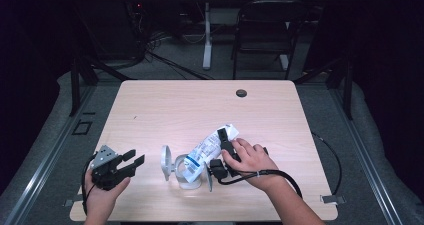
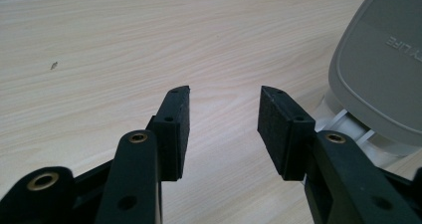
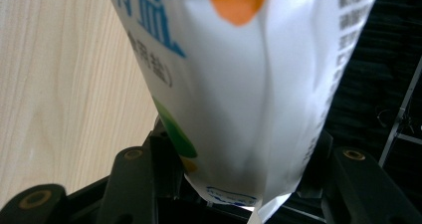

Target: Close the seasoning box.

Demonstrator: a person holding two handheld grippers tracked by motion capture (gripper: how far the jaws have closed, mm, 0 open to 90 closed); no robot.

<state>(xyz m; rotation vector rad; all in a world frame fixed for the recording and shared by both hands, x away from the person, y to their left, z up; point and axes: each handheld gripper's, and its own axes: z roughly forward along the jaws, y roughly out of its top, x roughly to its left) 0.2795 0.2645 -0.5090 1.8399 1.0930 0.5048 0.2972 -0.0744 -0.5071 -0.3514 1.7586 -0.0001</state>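
You are working at a pale wood table (image 1: 165, 105) in a dark room, with a folding chair (image 1: 265, 30) and loose cables on the floor beyond its far edge.

Your right gripper (image 1: 225, 152) has its jaws closed on the bottom edge of a white pouch (image 1: 207, 152) printed in blue, with orange and green marks; in the right gripper view the pouch (image 3: 249, 84) rises straight out from between the two black jaws. In the high view it slants down to the left, and its lower end sits at the white stand (image 1: 187, 172) near the table's front edge. Your right hand (image 1: 255, 162) wraps the gripper body, its cable looping off to the right.

Your left gripper (image 1: 134, 161) has its fingers (image 2: 174, 124) apart, nothing between them, above bare wood. It is near the front left corner, pointing right toward the stand's round white disc (image 1: 165, 161). The left gripper view shows a grey rounded panel (image 2: 383, 59) just beside the right jaw. Your left hand (image 1: 102, 190) holds it from below.
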